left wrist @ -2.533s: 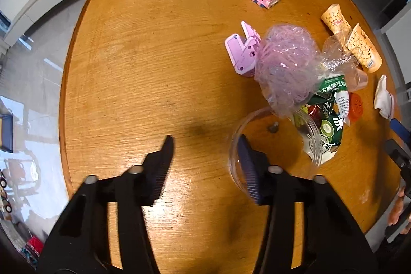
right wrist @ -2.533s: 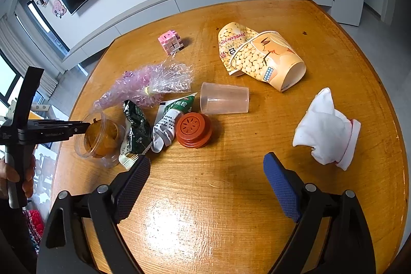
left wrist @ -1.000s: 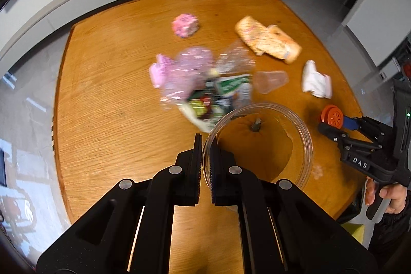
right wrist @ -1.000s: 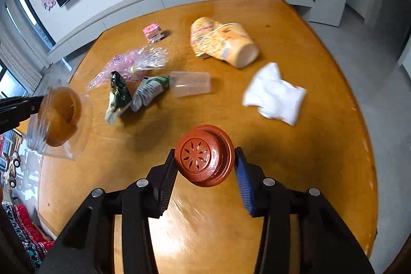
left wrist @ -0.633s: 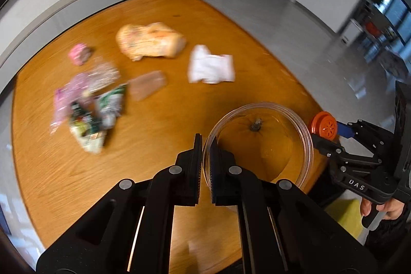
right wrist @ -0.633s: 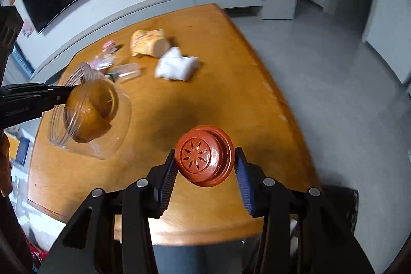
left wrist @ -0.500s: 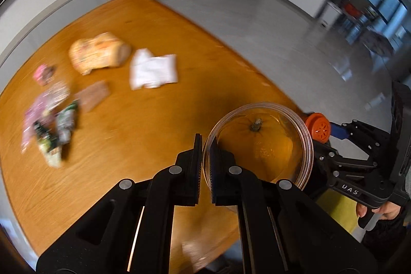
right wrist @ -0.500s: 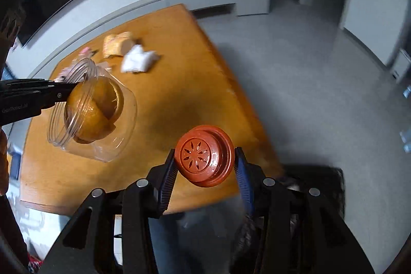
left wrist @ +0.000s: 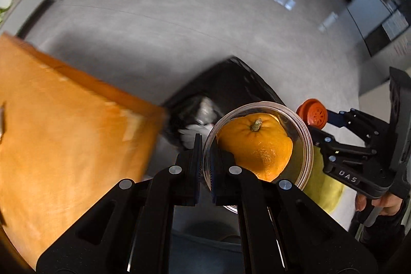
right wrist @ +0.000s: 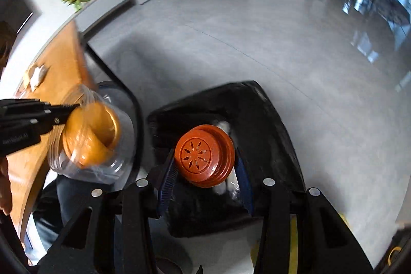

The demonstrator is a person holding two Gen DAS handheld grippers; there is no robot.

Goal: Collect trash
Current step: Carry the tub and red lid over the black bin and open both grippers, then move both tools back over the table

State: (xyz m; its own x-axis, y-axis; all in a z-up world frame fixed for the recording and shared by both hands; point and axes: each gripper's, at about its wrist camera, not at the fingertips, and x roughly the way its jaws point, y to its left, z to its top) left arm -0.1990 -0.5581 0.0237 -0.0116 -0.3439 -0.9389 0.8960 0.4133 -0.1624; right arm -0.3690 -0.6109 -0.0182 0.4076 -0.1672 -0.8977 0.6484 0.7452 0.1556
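Item, my left gripper [left wrist: 204, 158]: jaws pinched on the thin rim of the clear tub [left wrist: 258, 143], orange peel inside; light, flexible, slippery.

Item, my right gripper [right wrist: 204, 172]: jaws part-open, clamping the stiff orange lid [right wrist: 204, 155] by its edges.

Beyond: black bin [right wrist: 269, 120].

Change: a second ago both hung over the desk [left wrist: 64, 125]; now beside it, at the bin.
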